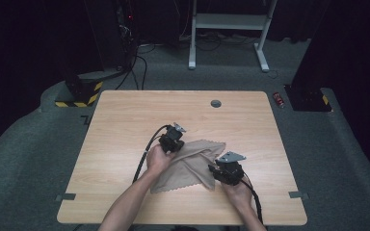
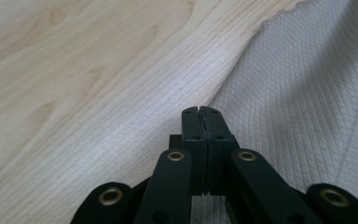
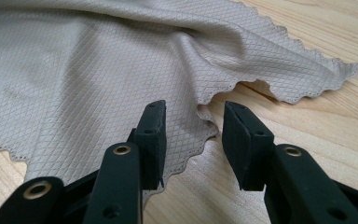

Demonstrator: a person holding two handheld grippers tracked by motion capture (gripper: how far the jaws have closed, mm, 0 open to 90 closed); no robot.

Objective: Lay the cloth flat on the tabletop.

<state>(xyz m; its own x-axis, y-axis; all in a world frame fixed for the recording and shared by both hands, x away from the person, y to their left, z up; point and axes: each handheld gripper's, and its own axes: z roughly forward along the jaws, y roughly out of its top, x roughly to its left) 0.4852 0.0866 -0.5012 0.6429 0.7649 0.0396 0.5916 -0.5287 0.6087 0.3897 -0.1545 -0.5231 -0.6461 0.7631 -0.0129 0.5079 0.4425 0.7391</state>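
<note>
A beige cloth with a diamond weave and scalloped edges is seen lying on the wooden worktop, near its front and a little right of centre, spread loosely and rumpled rather than flat or folded. The left claw is placed at the cloth's far left edge; in the left gripper view its jaws are seen pressed fully together, right at the border of the cloth, and whether a pinch of fabric is caught between them cannot be told, since the tips meet over the hem and hide it. The right claw is held at the cloth's near right edge, and in the right gripper view its jaws are seen standing apart, with a wavy corner of the cloth lying just beyond and partly between them, not yet gripped. The work is judged to be at an early stage: one side has been closed upon, or nearly so, while the other corner is still to be clamped. No fold is made yet, and the lifting, folding or smoothing of the cloth is all left to be done.
</note>
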